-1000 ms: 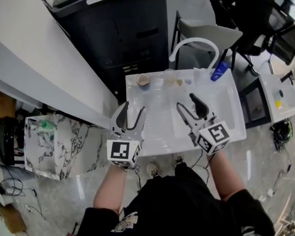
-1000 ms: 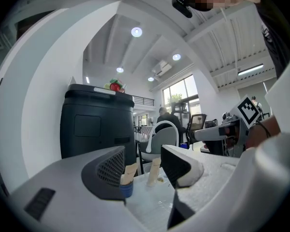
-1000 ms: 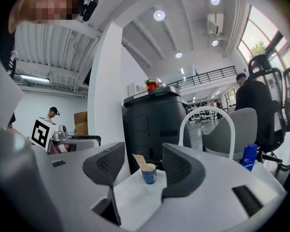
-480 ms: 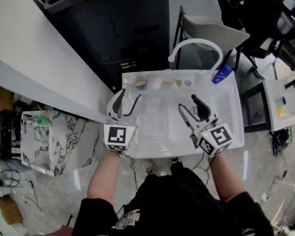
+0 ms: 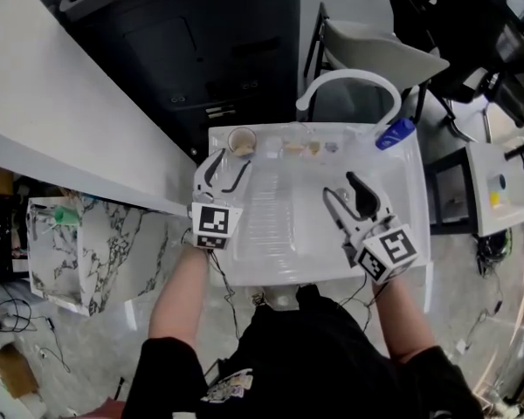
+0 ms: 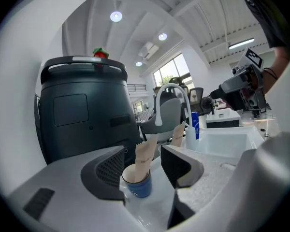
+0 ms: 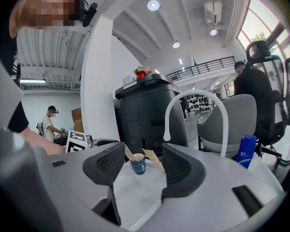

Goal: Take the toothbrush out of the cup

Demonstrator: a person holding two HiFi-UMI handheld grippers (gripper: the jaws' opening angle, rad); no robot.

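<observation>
Left gripper view: paper-wrapped toothbrush (image 6: 145, 154) in small blue cup (image 6: 138, 185), lower centre.
Left gripper (image 6: 144, 170), right gripper (image 7: 141, 172): jaws spread, empty.
Toothbrush: pinch above rim, lift straight.

I can read nothing for certain. Just ahead of my left gripper (image 6: 145, 170), the toothbrush (image 6: 146, 156) has a paper sleeve with a line of dark print, too small to make out. The cup (image 6: 137, 187) holding it shows a pale mark, perhaps a letter. The blue bottle (image 6: 195, 122), farther off to the right, bears blurred white print.

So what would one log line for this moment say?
left claw: open, aimed at cup | toothbrush: wrapped, standing in cup | right claw: open, empty, over sink
</observation>
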